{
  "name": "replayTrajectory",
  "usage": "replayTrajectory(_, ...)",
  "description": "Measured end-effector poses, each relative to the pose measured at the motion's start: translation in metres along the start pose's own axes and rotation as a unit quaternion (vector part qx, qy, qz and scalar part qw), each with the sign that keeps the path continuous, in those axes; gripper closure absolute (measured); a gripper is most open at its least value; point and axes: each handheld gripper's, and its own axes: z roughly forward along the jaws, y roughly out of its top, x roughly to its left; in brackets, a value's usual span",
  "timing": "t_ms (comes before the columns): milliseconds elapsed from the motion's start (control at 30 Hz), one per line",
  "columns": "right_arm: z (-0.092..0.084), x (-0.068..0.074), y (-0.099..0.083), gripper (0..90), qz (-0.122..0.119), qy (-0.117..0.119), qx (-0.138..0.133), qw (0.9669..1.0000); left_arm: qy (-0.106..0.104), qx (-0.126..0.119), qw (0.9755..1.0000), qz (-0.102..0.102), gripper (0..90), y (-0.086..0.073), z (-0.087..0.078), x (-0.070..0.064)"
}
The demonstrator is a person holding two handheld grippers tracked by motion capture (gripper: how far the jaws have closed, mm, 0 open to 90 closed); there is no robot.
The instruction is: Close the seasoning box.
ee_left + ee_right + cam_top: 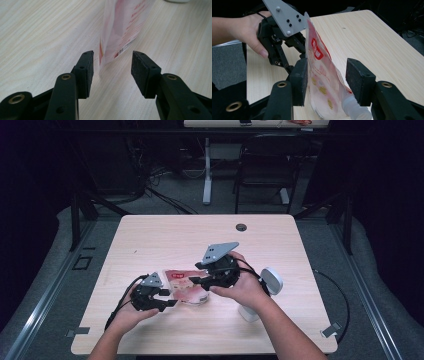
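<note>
- The left gripper point(112, 72) is standing wide, its pads clear of the pouch point(122, 32) corner between them.
- The right gripper point(327, 82) is gaping wide around the pouch's spout end.
- The pouch is lying on the table point(165, 235) between both grippers.

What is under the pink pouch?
The pink pouch lies on the wooden table, between both grippers' open fingers. The table under it is covered, so anything there stays hidden.

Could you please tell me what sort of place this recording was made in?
Probably a lab or office workroom set up for recording: a light wooden desk with a cable hole stands on grey carpet, a black chair and a second desk's white leg stand behind, and black cables trail across the floor.
</note>
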Motion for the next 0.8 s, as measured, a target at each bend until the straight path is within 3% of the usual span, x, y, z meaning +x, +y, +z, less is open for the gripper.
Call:
replayTrajectory(433, -0.015, 0.000, 0.004, 52.6, 0.011, -0.003, -0.008, 0.9999, 0.008, 0.003, 1.0000, 0.000, 53.5, -0.003, -0.003, 0.000)
replayTrajectory(800, -0.029, -0.006, -0.007, 54.8, 0.028, -0.033, -0.010, 0.9990, 0.011, -0.006, 0.9998, -0.014, 53.9, -0.009, -0.010, 0.005)
